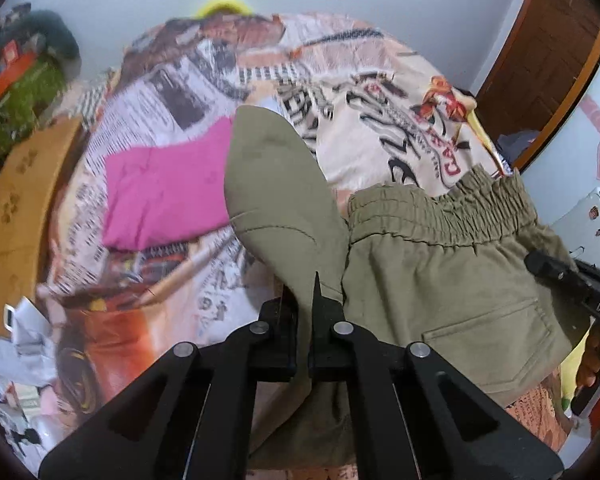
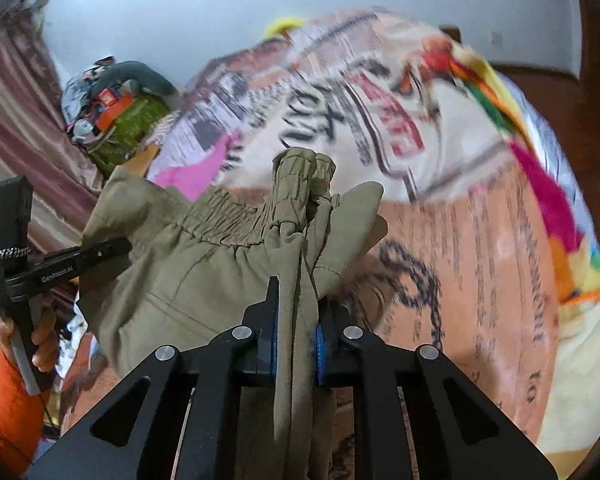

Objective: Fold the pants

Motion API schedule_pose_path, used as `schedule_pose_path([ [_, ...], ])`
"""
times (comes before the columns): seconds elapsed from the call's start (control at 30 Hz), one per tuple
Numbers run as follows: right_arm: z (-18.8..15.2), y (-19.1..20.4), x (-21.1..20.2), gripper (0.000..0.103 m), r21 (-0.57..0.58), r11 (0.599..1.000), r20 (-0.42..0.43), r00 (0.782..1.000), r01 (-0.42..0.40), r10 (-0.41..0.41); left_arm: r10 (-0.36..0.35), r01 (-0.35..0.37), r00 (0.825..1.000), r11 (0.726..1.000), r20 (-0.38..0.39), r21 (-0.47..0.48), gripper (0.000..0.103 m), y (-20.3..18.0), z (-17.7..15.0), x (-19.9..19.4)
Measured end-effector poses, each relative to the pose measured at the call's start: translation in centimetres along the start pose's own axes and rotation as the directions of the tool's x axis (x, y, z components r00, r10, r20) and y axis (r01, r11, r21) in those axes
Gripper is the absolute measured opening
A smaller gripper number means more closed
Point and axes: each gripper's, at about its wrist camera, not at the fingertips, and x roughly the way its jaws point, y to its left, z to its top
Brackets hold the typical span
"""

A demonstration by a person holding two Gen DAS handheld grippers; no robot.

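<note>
At the bottom centre of the left wrist view, the left gripper [image 1: 305, 300] has its two black fingers drawn together on a fold of the olive pants [image 1: 440, 280], the cloth pinched between them and running down under the linkage. From that pinch one flap of the pants rises toward the middle of the frame as a smooth, rounded panel, while the gathered elastic waistband [image 1: 440, 212] stretches to the right, with a patch pocket below it at lower right. The pants hang above a printed bedspread [image 1: 172, 92] that fills the centre and left. A folded pink cloth [image 1: 164, 192] lies on the bedspread to the left of the raised flap, apart from the pants. At the right edge the right gripper [image 1: 540, 266] meets the far end of the waistband.

At the bottom centre of the right wrist view, the right gripper [image 2: 296, 320] is clamped on a bunched strip of the pants [image 2: 204, 264]; the fabric passes between its blue pads [image 2: 320, 344] and hangs below them. Above the fingers the waistband [image 2: 228, 216] bunches into a knot at mid-frame and spreads to the left. At the left edge the left gripper [image 2: 116, 246] touches the other end of the garment, held by a hand [image 2: 40, 336] with an orange sleeve [image 2: 8, 408].
</note>
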Motion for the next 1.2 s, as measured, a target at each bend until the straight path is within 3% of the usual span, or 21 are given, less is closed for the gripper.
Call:
schedule_pose_path([
  [0.27, 4.1, 4.4, -1.7, 0.011, -0.087, 0.996, 0.106, 0.994, -0.02, 0.03, 0.045, -0.042, 0.99, 0.999, 0.131, -0.025, 0.003, 3.1, 2.5, -5.6],
  [0.53, 8.0, 9.1, -0.1, 0.011, -0.176, 0.984, 0.164, 0.985, -0.022, 0.051, 0.113, -0.101, 0.974, 0.992, 0.194, -0.072, 0.003, 6.9, 4.9, -7.4],
  [0.8, 11.2, 11.9, 3.8, 0.011, -0.226, 0.974, 0.155, 0.985, -0.035, 0.071, 0.145, -0.114, 0.973, 0.979, 0.182, -0.17, 0.003, 12.2, 6.3, -5.3],
  [1.2, 13.6, 13.3, 13.3, 0.011, -0.233, 0.972, 0.102, 0.993, -0.038, 0.064, 0.169, -0.14, 0.98, 0.96, 0.104, -0.243, 0.003, 18.4, 8.4, 2.6],
])
